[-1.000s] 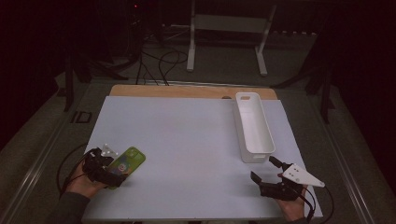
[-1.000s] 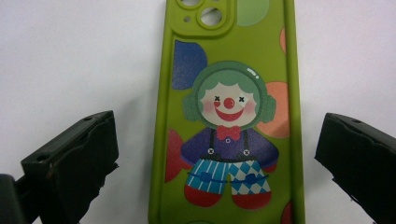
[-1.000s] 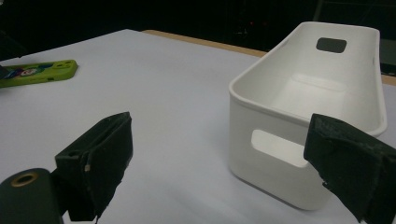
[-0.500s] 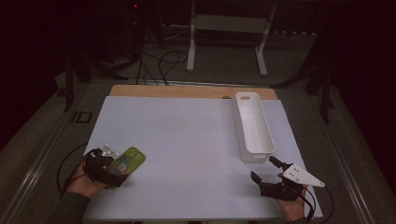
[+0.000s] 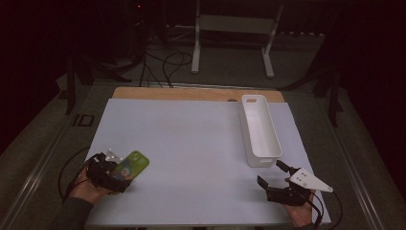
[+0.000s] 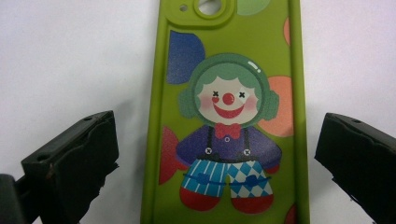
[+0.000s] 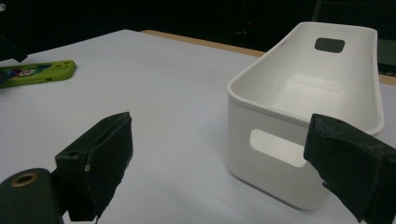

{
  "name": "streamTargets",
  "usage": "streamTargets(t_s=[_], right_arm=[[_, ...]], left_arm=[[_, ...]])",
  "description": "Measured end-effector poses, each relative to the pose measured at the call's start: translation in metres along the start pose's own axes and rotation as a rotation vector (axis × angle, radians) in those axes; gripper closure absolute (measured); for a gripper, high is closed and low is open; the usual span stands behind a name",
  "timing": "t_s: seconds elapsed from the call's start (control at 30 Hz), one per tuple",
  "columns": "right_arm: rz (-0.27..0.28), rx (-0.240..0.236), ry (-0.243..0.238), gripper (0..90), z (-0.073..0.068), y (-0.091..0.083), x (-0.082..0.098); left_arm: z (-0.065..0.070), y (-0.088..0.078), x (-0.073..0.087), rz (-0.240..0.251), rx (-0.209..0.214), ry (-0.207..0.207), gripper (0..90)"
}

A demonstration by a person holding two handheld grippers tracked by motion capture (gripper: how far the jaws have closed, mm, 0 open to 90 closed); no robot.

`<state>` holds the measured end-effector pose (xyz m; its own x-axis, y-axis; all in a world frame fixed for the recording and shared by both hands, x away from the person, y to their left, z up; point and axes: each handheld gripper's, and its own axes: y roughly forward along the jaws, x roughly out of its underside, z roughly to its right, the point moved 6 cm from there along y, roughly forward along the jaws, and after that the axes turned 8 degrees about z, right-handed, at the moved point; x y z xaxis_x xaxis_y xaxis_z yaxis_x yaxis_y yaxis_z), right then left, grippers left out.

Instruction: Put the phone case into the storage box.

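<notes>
Landmark taken: white bin (image 5: 261, 132) on the table (image 5: 191, 143).

Right gripper (image 5: 274, 178) is held at the near edge of the table, just in front of the bin's near end, a little to its right side. Jaws are spread wide apart, nothing gripped. In the right gripper view the bin's (image 7: 303, 116) near end wall with a handle cutout is seen between the jaws, close ahead but not touched; bin interior appears empty as far as seen.

Left gripper (image 5: 125, 172) is held at the near left of the table, well apart from the bin, far to its left. Jaws are apart, not clamped. Green phone case (image 5: 130, 165) is lain flat on the table, well left of the bin and about level with its near end. In the left gripper view the phone case (image 6: 226, 112) is framed between the open jaws, gaps left on both sides, clown print up, camera hole at the far end. Contact with the case cannot be told from the high view.

Beyond the bin, a wooden board edge (image 5: 191, 93) is seen along the table's far side.
</notes>
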<state>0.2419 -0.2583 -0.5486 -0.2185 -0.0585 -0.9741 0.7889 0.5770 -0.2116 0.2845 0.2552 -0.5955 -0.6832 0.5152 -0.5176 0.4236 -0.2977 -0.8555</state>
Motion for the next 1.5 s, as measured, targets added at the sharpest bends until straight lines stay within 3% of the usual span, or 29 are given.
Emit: streamTargets(t_s=[0.1,0.47,0.97,1.5], right_arm=[[0.0,-0.001,-0.002,7.9,0.0,0.0001,0.0001],[-0.004,0.001,-0.002,7.9,0.0004,0.0007,0.0008],[-0.003,0.002,0.0,7.9,0.0005,0.0005,0.0006],[-0.003,0.002,-0.002,7.9,0.0003,0.0007,0.0006]], left_arm=[[0.0006,0.001,-0.0002,-0.001,-0.013,0.006,0.0],[0.0045,0.0046,0.0005,-0.02,0.001,0.015,0.0],[0.0023,0.0042,0.0026,-0.015,0.021,-0.003,14.5],[0.0013,0.0046,0.003,-0.014,0.04,-0.01,16.0]])
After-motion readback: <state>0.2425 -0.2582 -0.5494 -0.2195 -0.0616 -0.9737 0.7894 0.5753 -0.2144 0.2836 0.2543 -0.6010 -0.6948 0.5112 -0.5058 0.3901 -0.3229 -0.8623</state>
